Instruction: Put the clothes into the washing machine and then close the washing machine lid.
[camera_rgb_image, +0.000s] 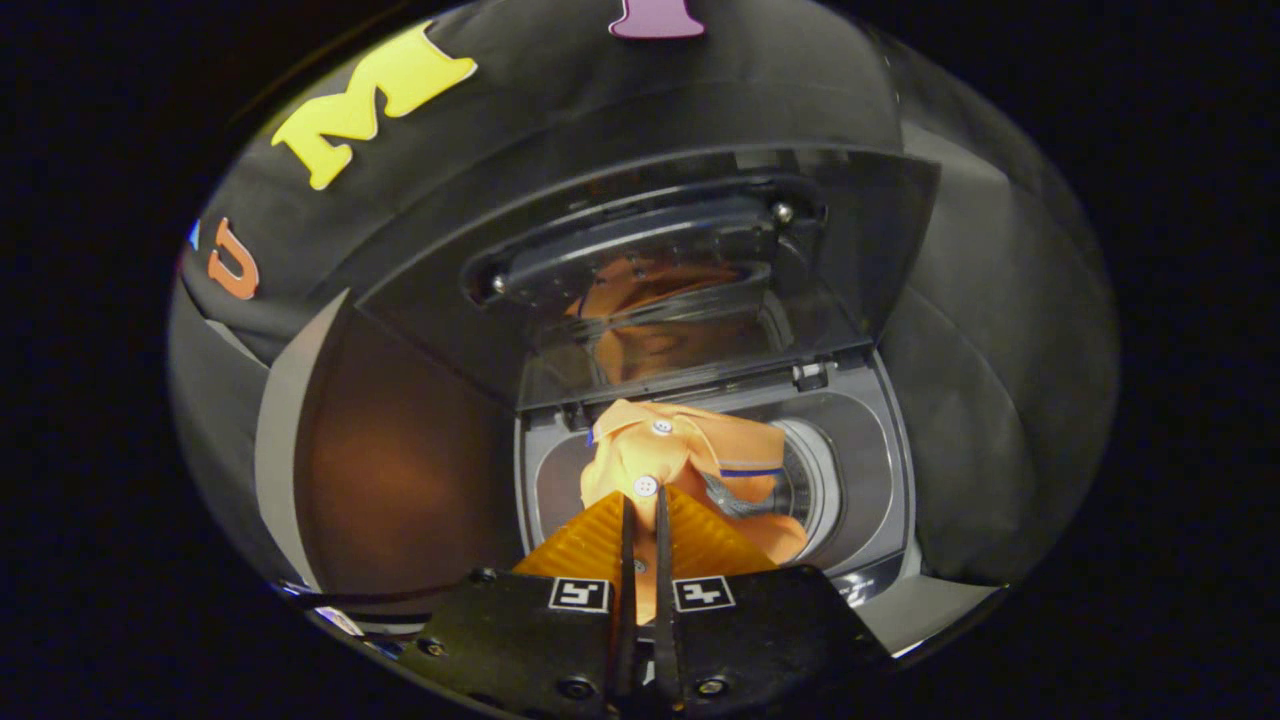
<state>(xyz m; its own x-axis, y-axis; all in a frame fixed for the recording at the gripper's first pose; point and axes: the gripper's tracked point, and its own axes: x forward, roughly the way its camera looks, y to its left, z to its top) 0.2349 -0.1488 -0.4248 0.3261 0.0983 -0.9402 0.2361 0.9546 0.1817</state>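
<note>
The orange shirt hangs pinched between the fingers of the gripper, bunched just ahead of the tips above the drum opening. The gripper points down into the washing machine, whose lid stands raised beyond it, mirroring the cloth.

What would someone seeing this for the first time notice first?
The bright orange shirt, pinched in the tool and hanging over the washing machine's open drum. Next, the raised lid just beyond, standing up behind the opening, with the shirt's orange reflected in its glass.
</note>
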